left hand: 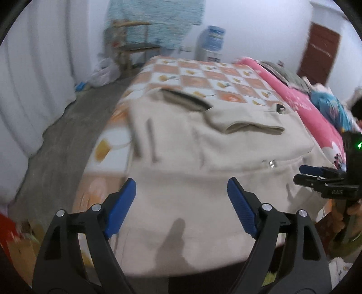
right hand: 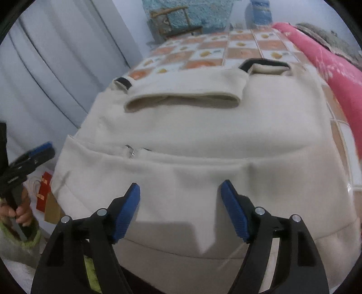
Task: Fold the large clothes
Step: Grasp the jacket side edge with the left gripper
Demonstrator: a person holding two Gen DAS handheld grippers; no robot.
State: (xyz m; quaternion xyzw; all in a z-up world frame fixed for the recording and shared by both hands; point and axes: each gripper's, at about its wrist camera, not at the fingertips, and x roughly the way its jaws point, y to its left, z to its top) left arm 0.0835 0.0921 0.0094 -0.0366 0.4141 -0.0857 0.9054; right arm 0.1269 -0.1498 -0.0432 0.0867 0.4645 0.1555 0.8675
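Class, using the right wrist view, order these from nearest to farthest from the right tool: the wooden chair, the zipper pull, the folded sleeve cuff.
1. Zipper pull, left of centre on the jacket.
2. Folded sleeve cuff, across the jacket's upper part.
3. Wooden chair, by the far wall.

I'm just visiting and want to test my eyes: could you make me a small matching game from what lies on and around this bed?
Things:
1. cream garment
2. blanket
3. bed sheet
4. zipper pull

Descriptions:
A. pink, along the bed's side
B. orange and white checks
C. small, silvery, on a seam
D. spread flat, sleeve folded across

Pairs: 1-D, 2-A, 3-B, 4-C
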